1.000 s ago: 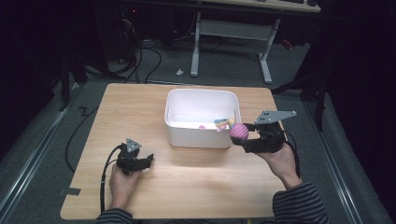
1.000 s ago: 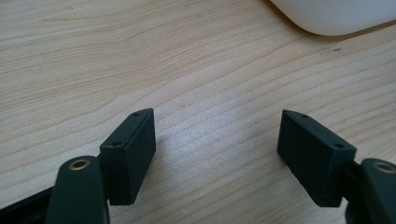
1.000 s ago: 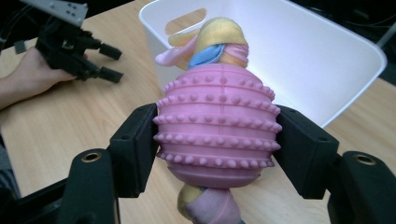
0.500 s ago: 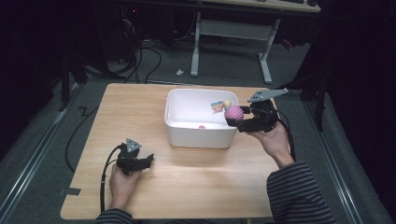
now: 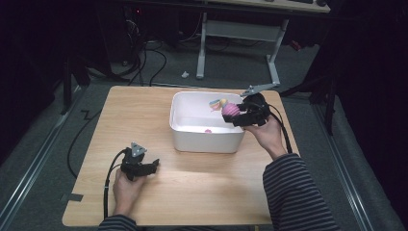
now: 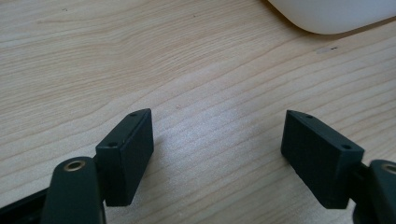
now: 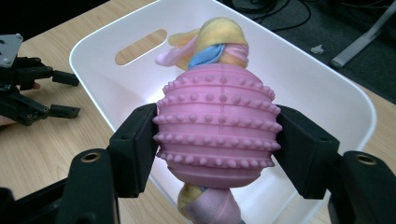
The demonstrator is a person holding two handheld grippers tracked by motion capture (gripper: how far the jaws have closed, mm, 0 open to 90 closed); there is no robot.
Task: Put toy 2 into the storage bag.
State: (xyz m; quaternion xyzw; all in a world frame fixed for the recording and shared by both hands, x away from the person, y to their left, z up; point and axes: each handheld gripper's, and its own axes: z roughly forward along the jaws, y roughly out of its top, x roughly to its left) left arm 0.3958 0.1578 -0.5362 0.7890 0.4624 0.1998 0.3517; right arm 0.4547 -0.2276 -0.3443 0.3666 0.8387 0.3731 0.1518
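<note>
I am holding a pink bumpy toy [image 7: 217, 125] in the right tongs [image 5: 239, 115]. The jaws are squeezing it from both sides. A soft rope of yellow, blue and pink is running through the toy and sticking out at both ends. The toy is hanging over the right side of the white bin [image 5: 192, 137], above its rim. A small pink thing [image 5: 208, 130] is lying on the bin floor.

The left tongs [image 5: 150, 166] are resting on the desk [image 5: 202, 192], near and left of the bin. Their jaws are spread wide apart and holding nothing.

What could go wrong? I am thinking the toy is round and bumpy, so it could slip out early. If I am letting go too close to the rim, it could bounce off and roll onto the desk. The rope end could also be catching on the edge.

Half a second ago the right tongs were farther back and higher. Now they are moving lower and nearer, over the bin. The left tongs are staying in the same place.
</note>
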